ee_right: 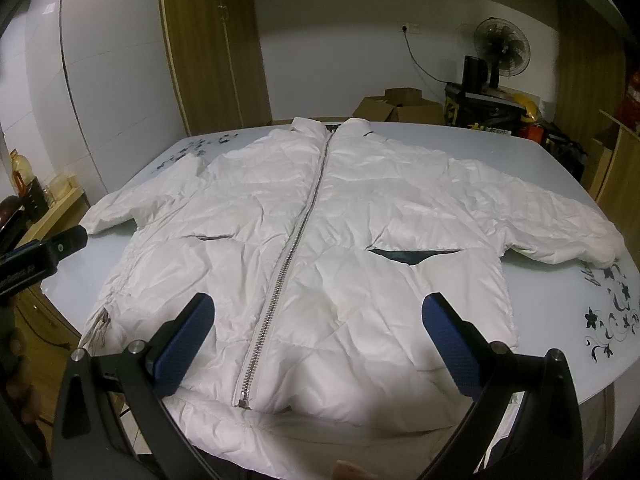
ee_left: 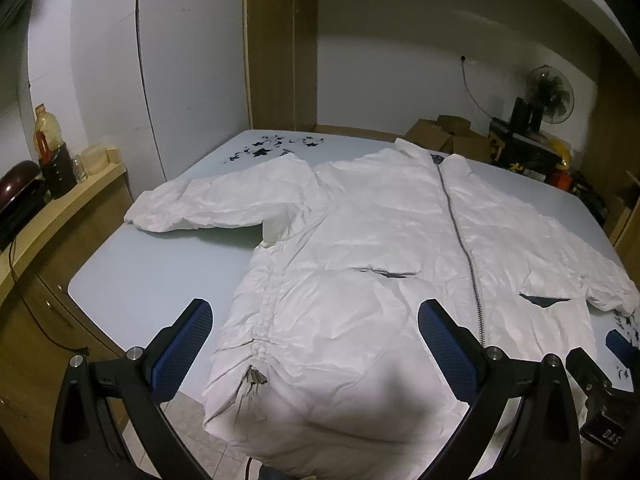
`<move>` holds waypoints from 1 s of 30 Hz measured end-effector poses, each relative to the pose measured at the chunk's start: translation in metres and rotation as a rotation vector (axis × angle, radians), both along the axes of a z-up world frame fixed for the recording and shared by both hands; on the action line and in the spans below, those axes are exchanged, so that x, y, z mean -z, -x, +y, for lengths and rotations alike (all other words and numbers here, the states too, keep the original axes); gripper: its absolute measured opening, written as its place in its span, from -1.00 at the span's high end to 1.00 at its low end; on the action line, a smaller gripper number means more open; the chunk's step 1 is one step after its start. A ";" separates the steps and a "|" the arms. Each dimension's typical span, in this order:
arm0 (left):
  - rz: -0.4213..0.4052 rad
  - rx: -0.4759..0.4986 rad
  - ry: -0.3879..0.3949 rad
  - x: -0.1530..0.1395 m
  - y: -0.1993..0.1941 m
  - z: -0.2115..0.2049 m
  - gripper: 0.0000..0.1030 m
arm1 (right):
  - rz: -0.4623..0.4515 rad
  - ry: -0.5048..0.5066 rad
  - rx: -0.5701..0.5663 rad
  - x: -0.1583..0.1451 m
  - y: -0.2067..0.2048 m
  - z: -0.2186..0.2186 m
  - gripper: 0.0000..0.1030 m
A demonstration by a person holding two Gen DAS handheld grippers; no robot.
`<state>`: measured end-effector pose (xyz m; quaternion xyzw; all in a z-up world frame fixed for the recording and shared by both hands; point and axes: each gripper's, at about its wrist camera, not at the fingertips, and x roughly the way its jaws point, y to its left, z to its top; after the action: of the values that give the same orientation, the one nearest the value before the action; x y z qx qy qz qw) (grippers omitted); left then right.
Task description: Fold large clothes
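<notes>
**Jacket laid flat, no fold started**

The white puffer jacket [ee_right: 320,216] is lying face up on the pale blue table [ee_right: 560,320], zipped closed, with both sleeves spread out to the sides. Nothing is folded over yet, so the whole job appears to be waiting: sleeves in, then the body doubled.

Its long axis is running away from the grippers along the zipper [ee_right: 296,240], collar [ee_right: 320,126] at the far edge of the table and hem nearest the cameras, where it is spilling a little over the near edge. The sleeves are lying across that line, the left sleeve [ee_left: 208,200] angling slightly back toward the hem.

The left gripper [ee_left: 316,340] is hovering over the hem's left part and the right gripper [ee_right: 318,334] over the lower front just right of the zipper's end (both tilted downward). Both sets of fingers are spread wide – nothing is between the blue pads [ee_right: 188,340], and neither is touching fabric as far as the views are showing.
</notes>
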<state>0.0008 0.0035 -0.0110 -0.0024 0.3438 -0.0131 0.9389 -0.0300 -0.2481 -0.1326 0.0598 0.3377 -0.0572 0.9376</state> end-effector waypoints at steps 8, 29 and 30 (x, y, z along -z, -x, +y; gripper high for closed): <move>0.011 0.001 -0.008 0.002 -0.002 -0.003 -0.99 | 0.030 0.007 -0.003 0.001 -0.002 0.001 -1.00; 0.029 -0.010 -0.016 0.008 -0.005 0.001 -0.99 | -0.038 -0.004 -0.006 0.006 -0.002 0.004 -1.00; 0.030 -0.010 -0.016 0.008 -0.005 0.001 -0.99 | -0.035 -0.002 -0.005 0.006 -0.002 0.004 -1.00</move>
<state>0.0061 0.0046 -0.0189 0.0033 0.3580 -0.0056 0.9337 -0.0281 -0.2443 -0.1388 0.0606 0.3216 -0.0534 0.9434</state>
